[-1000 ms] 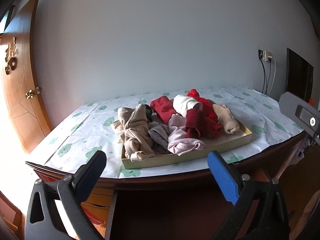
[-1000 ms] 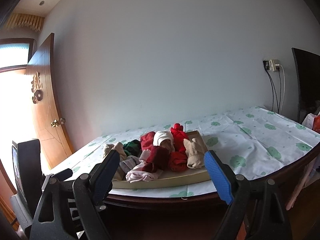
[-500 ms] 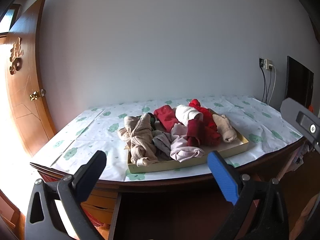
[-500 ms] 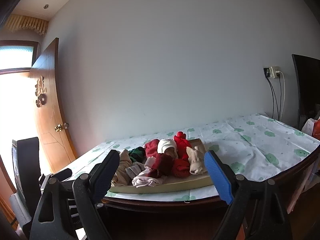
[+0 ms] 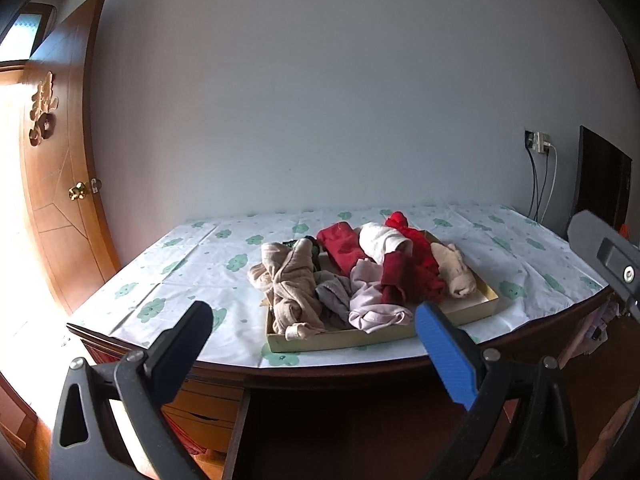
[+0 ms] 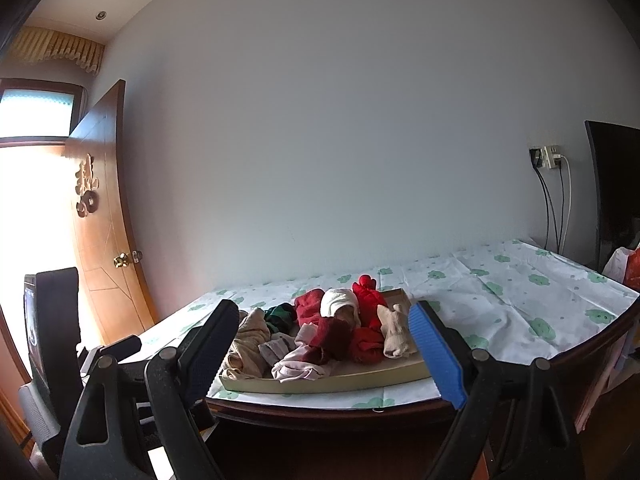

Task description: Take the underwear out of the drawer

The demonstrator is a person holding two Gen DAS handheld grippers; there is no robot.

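Note:
A shallow tan drawer (image 5: 348,340) lies on the table's green-patterned cloth (image 5: 192,264), piled with rolled underwear: beige (image 5: 290,280), red (image 5: 342,246), white (image 5: 380,238), pink (image 5: 374,304) and cream (image 5: 454,270). My left gripper (image 5: 312,312) hangs open in front of the table edge, short of the drawer, nothing between its fingers. In the right wrist view the same drawer (image 6: 340,382) shows beyond my right gripper (image 6: 323,312), which is also open, empty and clear of the table.
A wooden door (image 5: 60,184) stands at the left. A wall socket with cables (image 5: 538,148) and a dark screen (image 5: 604,184) are at the right. Desk drawers (image 5: 200,408) sit under the table's left end. A dark chair (image 6: 52,320) is at far left.
Both grippers have lifted a little and backed away slightly, so the drawer sits lower and smaller in both views. Both stayed open; the underwear has not moved.

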